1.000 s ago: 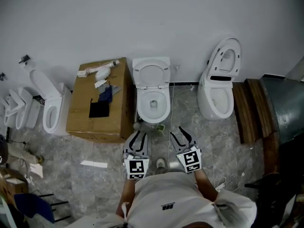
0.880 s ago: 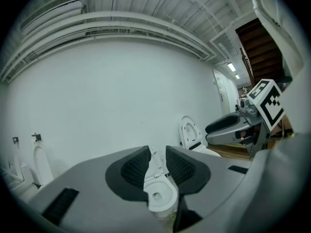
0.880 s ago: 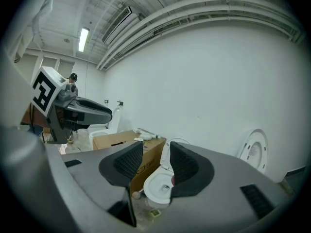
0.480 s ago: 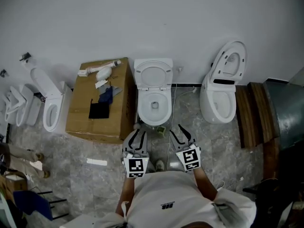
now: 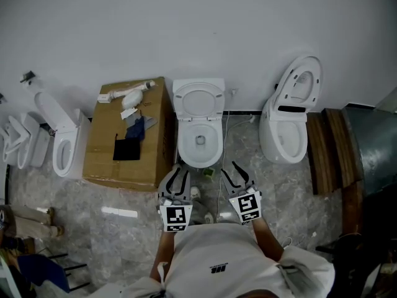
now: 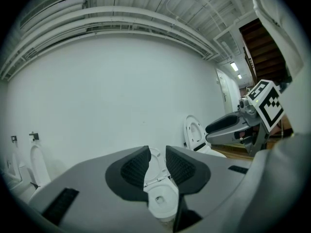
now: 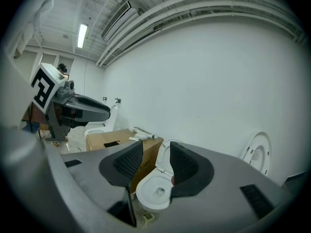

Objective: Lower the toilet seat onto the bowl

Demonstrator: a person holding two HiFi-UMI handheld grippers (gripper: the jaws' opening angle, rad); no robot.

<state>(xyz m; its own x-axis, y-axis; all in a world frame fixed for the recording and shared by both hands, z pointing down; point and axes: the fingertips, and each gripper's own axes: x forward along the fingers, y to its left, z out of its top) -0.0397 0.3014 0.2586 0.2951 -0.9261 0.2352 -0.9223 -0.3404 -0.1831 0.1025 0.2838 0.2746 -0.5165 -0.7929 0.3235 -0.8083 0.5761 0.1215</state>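
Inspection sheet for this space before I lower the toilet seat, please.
Surface: grey marbled floor.
Job's things: white toilet seat raised upright; white bowl uncovered.
Clutter: brown cardboard box beside bowl, oddments on top; scraps at bowl's foot.
Grippers: left gripper jaws near together, empty; right gripper jaws slightly apart, empty.
Cables: thin pale cord on floor right of bowl.
Surroundings: white wall; white toilets either side; wooden planks right.

Both arms out front, side by side. Left gripper (image 5: 178,174) tips slightly downward, jaws all but together, nothing between them. Right gripper (image 5: 232,169) tips likewise, jaws a touch wider, empty.
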